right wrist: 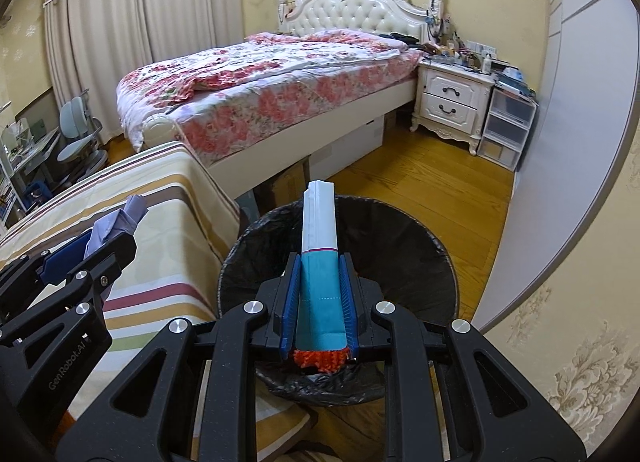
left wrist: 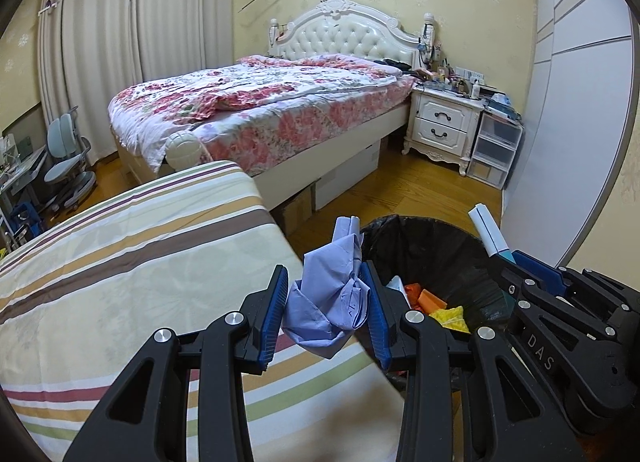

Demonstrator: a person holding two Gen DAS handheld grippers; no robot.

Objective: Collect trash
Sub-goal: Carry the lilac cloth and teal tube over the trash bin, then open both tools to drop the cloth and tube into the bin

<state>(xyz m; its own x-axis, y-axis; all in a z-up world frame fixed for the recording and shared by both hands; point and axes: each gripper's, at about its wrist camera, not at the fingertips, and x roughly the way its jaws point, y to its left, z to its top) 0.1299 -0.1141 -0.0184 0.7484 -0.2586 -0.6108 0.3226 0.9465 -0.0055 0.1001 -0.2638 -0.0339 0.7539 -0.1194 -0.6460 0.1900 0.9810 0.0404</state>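
Over the trash bin [right wrist: 400, 262], my right gripper [right wrist: 320, 298] is clamped on a flat folded carton [right wrist: 320, 221] — teal at the held end, white at the far end, which sticks out above the bin's opening. Blue pads [right wrist: 291, 302] press both long sides of the teal part. Something orange and knobbly [right wrist: 318, 360] shows right behind the carton's near end; I can't tell what it is.

Left gripper [left wrist: 326, 294] is clamped on a crumpled wad of light blue paper [left wrist: 332, 302]. Pads [left wrist: 276, 310] squeeze it from both sides, and a loose end pokes up past the fingertips. From the left wrist view the wad sits just beside the bin's near rim, above the edge of the striped sheet [left wrist: 120, 282] — not yet over the opening.

The bin stands on the wood floor [right wrist: 440, 189], just beside the striped surface. It has a black bag liner [left wrist: 432, 258], and I see orange [left wrist: 430, 298] and yellow [left wrist: 452, 318] scraps already at the bottom.

Further out: bed with floral bedding [left wrist: 260, 101] and a white padded headboard [left wrist: 340, 33], white nightstand [left wrist: 444, 121] with a cluttered top, clear plastic drawers [left wrist: 496, 145] next to it, curtains [left wrist: 120, 21] on the left.
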